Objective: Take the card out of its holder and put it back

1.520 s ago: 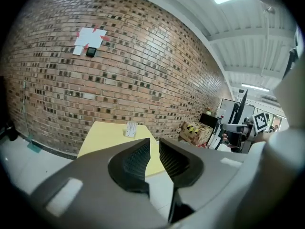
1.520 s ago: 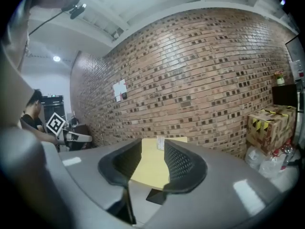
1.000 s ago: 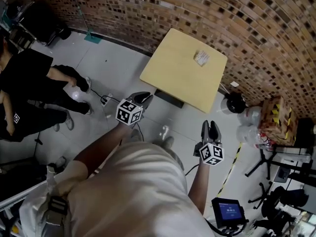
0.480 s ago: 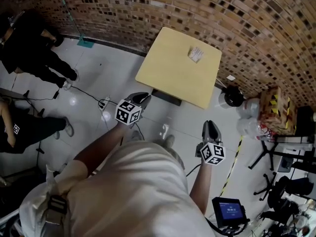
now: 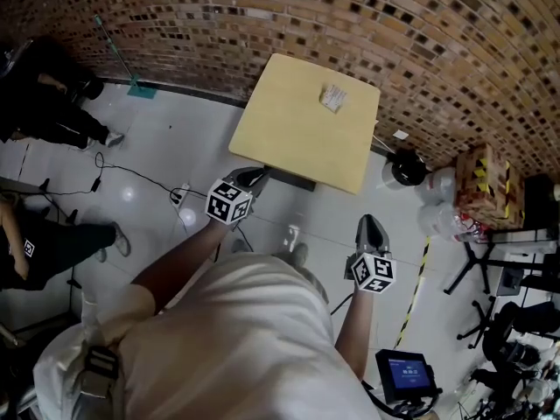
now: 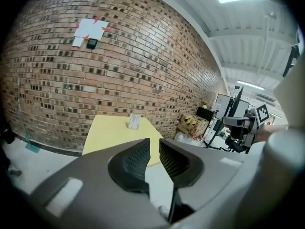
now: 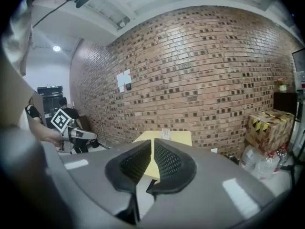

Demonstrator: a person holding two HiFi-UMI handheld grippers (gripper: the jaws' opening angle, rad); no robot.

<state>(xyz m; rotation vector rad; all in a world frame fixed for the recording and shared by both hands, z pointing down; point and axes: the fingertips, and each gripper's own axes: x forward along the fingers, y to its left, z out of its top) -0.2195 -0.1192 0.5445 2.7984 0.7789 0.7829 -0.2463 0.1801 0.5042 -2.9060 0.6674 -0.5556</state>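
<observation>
A card in its small clear holder stands near the far edge of the yellow table, by the brick wall. I stand back from the table with both grippers in the air over the grey floor. My left gripper hangs just short of the table's near corner, jaws nearly together and empty. My right gripper is further right and nearer to me; its jaws are closing with nothing between them. The left gripper view has the holder far beyond the left gripper. The right gripper view shows the holder above the right gripper.
A person in black sits at the left, with cables across the floor. Right of the table are a black bin, plastic bottles, a cardboard box and tripod legs. A small screen lies by my feet.
The right gripper's jaws have gone from wide open to nearly together. The head view has swung a little, so the table sits further left. People at the left have moved off.
</observation>
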